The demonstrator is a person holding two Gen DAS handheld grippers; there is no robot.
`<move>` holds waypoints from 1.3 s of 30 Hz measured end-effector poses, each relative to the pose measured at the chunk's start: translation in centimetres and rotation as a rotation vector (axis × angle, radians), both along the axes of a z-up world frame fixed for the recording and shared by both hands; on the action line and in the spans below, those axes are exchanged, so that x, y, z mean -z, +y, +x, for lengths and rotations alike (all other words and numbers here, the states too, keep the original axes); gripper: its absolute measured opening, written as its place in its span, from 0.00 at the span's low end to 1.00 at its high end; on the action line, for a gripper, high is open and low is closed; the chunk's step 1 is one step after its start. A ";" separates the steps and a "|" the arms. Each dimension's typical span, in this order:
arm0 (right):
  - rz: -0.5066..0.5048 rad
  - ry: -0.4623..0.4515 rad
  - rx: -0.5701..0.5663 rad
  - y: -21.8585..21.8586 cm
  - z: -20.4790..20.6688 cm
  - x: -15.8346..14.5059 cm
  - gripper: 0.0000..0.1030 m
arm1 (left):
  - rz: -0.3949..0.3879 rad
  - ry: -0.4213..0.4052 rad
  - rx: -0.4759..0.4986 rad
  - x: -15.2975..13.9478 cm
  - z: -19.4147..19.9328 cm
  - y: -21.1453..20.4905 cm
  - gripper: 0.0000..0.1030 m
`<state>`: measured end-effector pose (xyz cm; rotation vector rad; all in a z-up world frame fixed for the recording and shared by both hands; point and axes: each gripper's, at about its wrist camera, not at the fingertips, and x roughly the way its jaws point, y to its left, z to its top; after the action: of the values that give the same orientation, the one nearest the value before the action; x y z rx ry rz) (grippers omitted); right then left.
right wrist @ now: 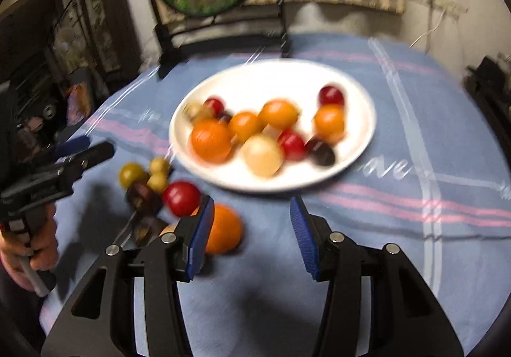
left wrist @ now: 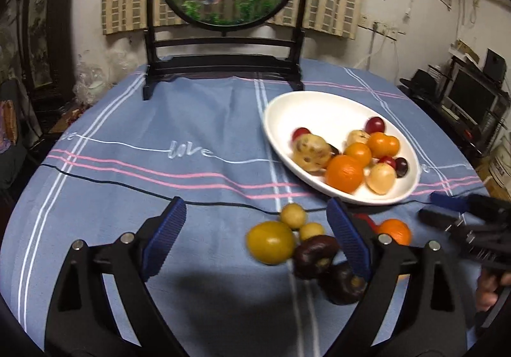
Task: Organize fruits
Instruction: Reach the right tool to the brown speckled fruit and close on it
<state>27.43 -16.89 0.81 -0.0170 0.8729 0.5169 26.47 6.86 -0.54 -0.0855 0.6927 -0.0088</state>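
Left wrist view: the left claw [left wrist: 255,239] is held wide apart over the tabletop [left wrist: 159,181], nothing clamped; a yellow fruit [left wrist: 270,242], two small yellow ones and a dark plum [left wrist: 314,256] are seen between its fingers. Right wrist view, blurred: the right claw [right wrist: 252,232] is parted and empty, with an orange [right wrist: 225,229] just beside its left finger and a red fruit [right wrist: 181,199] beyond. Further out, a white plate [right wrist: 223,82] is loaded with oranges, red, pale and dark fruits.
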 end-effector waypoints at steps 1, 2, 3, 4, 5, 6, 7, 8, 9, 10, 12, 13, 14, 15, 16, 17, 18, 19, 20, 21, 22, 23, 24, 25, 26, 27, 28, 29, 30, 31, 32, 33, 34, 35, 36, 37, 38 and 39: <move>0.005 0.016 -0.019 0.4 -0.3 0.2 0.49 | 0.006 -0.003 0.005 -0.1 -0.2 -0.2 0.89; 0.009 0.023 -0.037 0.7 -0.6 0.3 0.49 | 0.016 -0.010 0.007 -0.2 -0.4 -0.4 0.90; 0.003 0.021 -0.053 1.0 -1.0 0.3 0.49 | 0.024 -0.014 0.008 -0.3 -0.7 -0.6 0.91; -0.005 0.014 -0.058 1.2 -1.3 0.1 0.49 | 0.031 -0.019 0.010 -0.4 -0.9 -0.7 0.91; -0.012 0.005 -0.066 1.3 -1.6 -0.1 0.49 | 0.035 -0.022 0.012 -0.5 -1.0 -0.7 0.91; -0.013 -0.002 -0.081 1.5 -2.1 -0.3 0.49 | 0.034 -0.021 0.013 -0.5 -1.0 -0.7 0.92; -0.011 -0.002 -0.098 1.6 -2.5 -0.5 0.49 | 0.031 -0.019 0.013 -0.5 -1.0 -0.7 0.92; -0.012 0.004 -0.109 1.7 -2.7 -0.5 0.49 | 0.026 -0.015 0.013 -0.5 -1.0 -0.7 0.92; -0.018 0.011 -0.118 1.9 -3.0 -0.5 0.49 | 0.020 -0.014 0.012 -0.6 -1.0 -0.6 0.92; -0.019 0.019 -0.123 2.0 -3.2 -0.5 0.49 | 0.016 -0.015 0.008 -0.6 -1.1 -0.5 0.92; -0.014 0.046 -0.132 2.2 -3.7 -0.2 0.49 | 0.014 -0.020 -0.003 -0.7 -1.1 -0.3 0.92; -0.012 0.061 -0.135 2.2 -3.8 -0.1 0.49 | 0.016 -0.021 -0.011 -0.7 -1.0 -0.2 0.92; -0.007 0.078 -0.136 2.3 -3.9 0.0 0.49 | 0.016 -0.021 -0.015 -0.7 -1.0 -0.1 0.92; -0.001 0.104 -0.138 2.3 -3.8 0.3 0.50 | 0.017 -0.018 -0.021 -0.7 -0.9 0.0 0.92; 0.000 0.127 -0.143 2.5 -3.7 0.7 0.50 | 0.015 -0.012 -0.025 -0.6 -0.9 0.0 0.92; -0.001 0.138 -0.144 2.7 -3.7 0.9 0.49 | 0.012 -0.008 -0.025 -0.5 -0.8 0.1 0.92; -0.004 0.148 -0.142 2.9 -3.7 1.2 0.50 | 0.008 -0.004 -0.025 -0.5 -0.8 0.1 0.92; 0.000 0.151 -0.144 2.9 -3.7 1.3 0.49 | 0.007 -0.002 -0.025 -0.5 -0.7 0.1 0.92; 0.012 0.155 -0.149 3.0 -3.6 1.4 0.50 | 0.008 -0.002 -0.025 -0.5 -0.7 0.1 0.92; 0.032 0.162 -0.153 3.0 -3.5 1.5 0.50 | 0.011 -0.006 -0.025 -0.5 -0.8 0.1 0.92; 0.039 0.162 -0.148 2.9 -3.5 1.6 0.50 | 0.012 -0.008 -0.026 -0.6 -0.8 0.1 0.92; 0.047 0.162 -0.144 3.0 -3.4 1.7 0.50 | 0.015 -0.010 -0.026 -0.6 -0.9 0.1 0.92; 0.066 0.168 -0.134 2.9 -3.2 1.8 0.50 | 0.017 -0.010 -0.026 -0.6 -0.9 0.0 0.92; 0.082 0.173 -0.125 2.7 -3.0 1.9 0.50 | 0.018 -0.009 -0.027 -0.5 -0.9 0.0 0.92; 0.098 0.179 -0.117 2.5 -2.8 1.9 0.50 | 0.019 -0.007 -0.026 -0.5 -0.8 0.0 0.92; 0.124 0.188 -0.105 2.4 -2.5 2.1 0.50 | 0.019 -0.006 -0.027 -0.5 -0.8 0.0 0.92; 0.132 0.191 -0.099 2.4 -2.3 2.3 0.50 | 0.019 -0.005 -0.027 -0.5 -0.8 0.0 0.92; 0.141 0.193 -0.098 2.3 -2.2 2.4 0.49 | 0.020 -0.005 -0.025 -0.5 -0.8 0.1 0.92; 0.145 0.187 -0.093 2.4 -2.2 2.5 0.46 | 0.019 -0.005 -0.023 -0.5 -0.8 0.0 0.92; 0.142 0.179 -0.089 2.4 -2.2 2.4 0.44 | 0.017 -0.005 -0.019 -0.5 -0.8 0.0 0.92; 0.139 0.176 -0.084 2.3 -2.2 2.4 0.41 | 0.016 -0.005 -0.015 -0.5 -0.9 0.0 0.92; 0.145 0.182 -0.084 2.2 -2.1 2.4 0.40 | 0.017 -0.008 -0.010 -0.6 -1.0 0.0 0.92; 0.156 0.198 -0.084 2.0 -2.0 2.5 0.40 | 0.024 -0.015 -0.009 -0.7 -1.1 0.0 0.92; 0.161 0.207 -0.085 1.8 -1.9 2.5 0.40 | 0.029 -0.020 -0.012 -0.7 -1.2 0.0 0.92; 0.164 0.217 -0.088 1.7 -1.9 2.4 0.40 | 0.039 -0.031 -0.017 -0.8 -1.3 0.0 0.92; 0.170 0.225 -0.092 1.5 -1.9 2.3 0.40 | 0.046 -0.037 -0.017 -0.9 -1.4 0.0 0.92; 0.182 0.228 -0.097 1.4 -2.0 2.1 0.40 | 0.048 -0.040 -0.011 -1.0 -1.5 -0.1 0.92; 0.215 0.225 -0.100 0.8 -2.1 1.6 0.40 | 0.045 -0.041 0.011 -1.0 -1.6 -0.2 0.92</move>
<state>25.29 -16.09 -0.77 0.1980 1.0358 0.7145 24.86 6.66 0.45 -0.0381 0.6526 -0.0059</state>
